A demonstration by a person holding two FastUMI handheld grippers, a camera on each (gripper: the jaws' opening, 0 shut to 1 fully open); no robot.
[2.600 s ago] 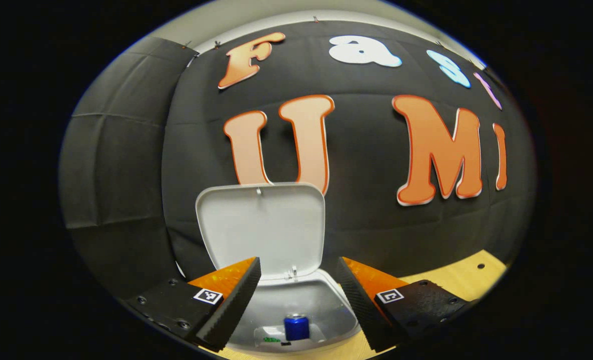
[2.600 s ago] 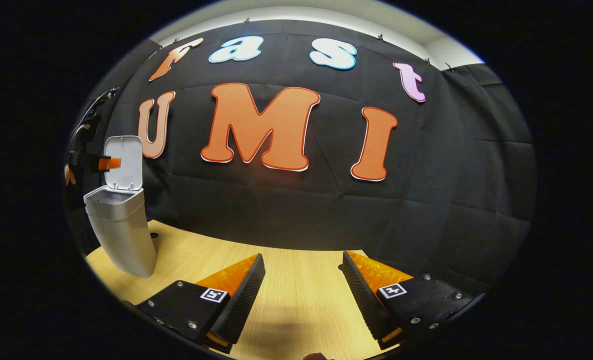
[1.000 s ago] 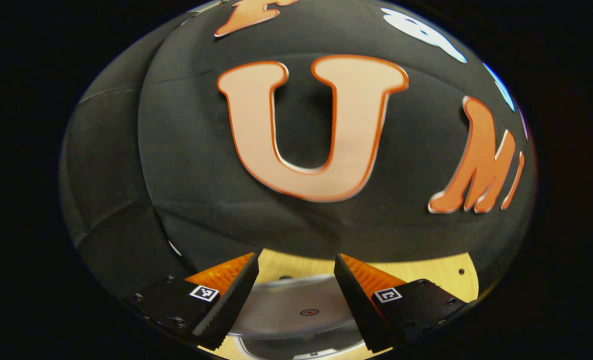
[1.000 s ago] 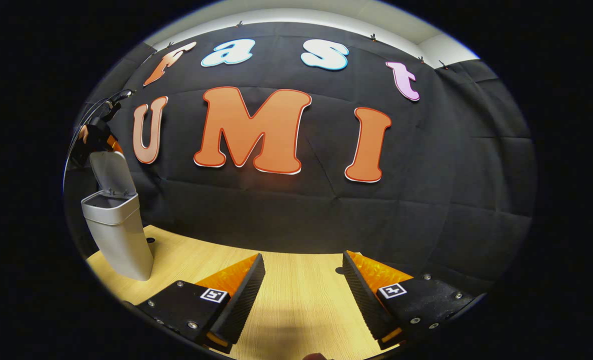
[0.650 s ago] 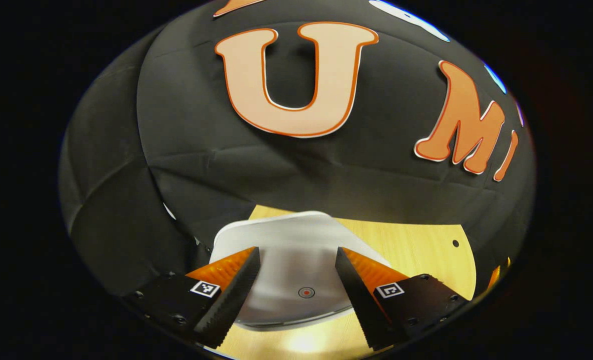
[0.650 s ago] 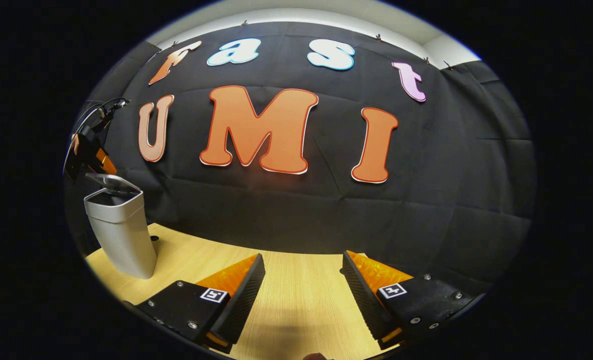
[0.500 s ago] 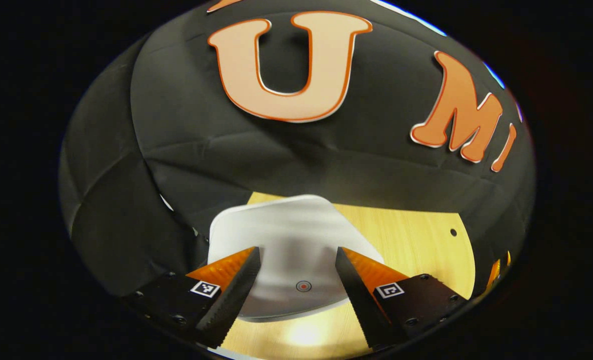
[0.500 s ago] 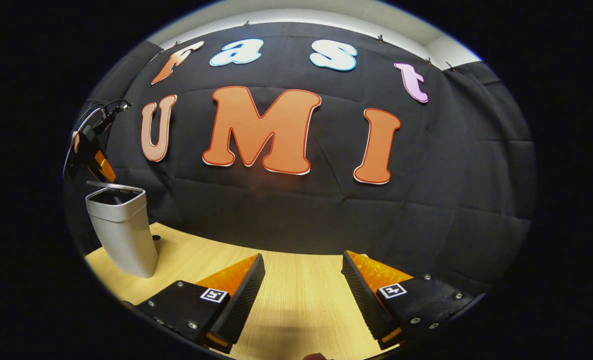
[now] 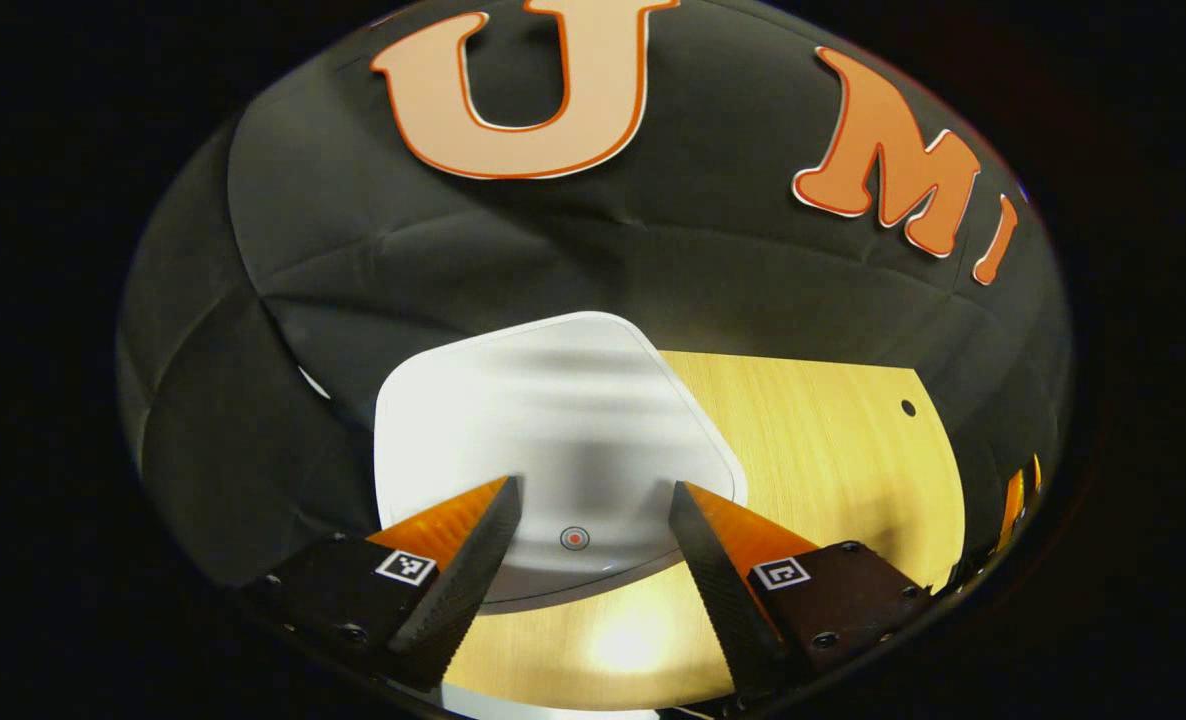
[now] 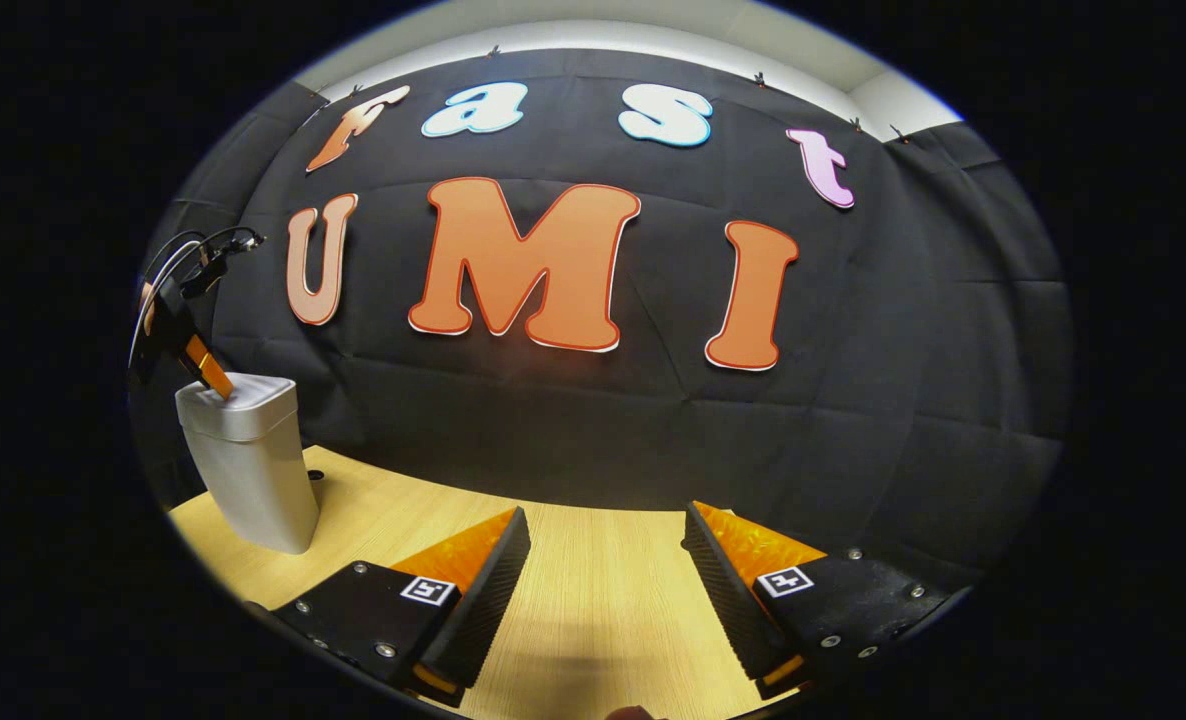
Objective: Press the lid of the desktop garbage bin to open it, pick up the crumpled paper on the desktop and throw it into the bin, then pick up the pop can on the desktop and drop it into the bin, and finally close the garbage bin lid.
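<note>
Left gripper: jaws wide apart, empty, tips just over bin lid
Bin lid: white, down flat on bin, small red dot near front edge betw fingers
Right gripper: jaws wide apart, empty, above bare wooden tabletop
Garbage bin: far left in right gripper view, upright on table, lid shut; left gripper's tip at its top
Paper, can: can't tell where
</note>
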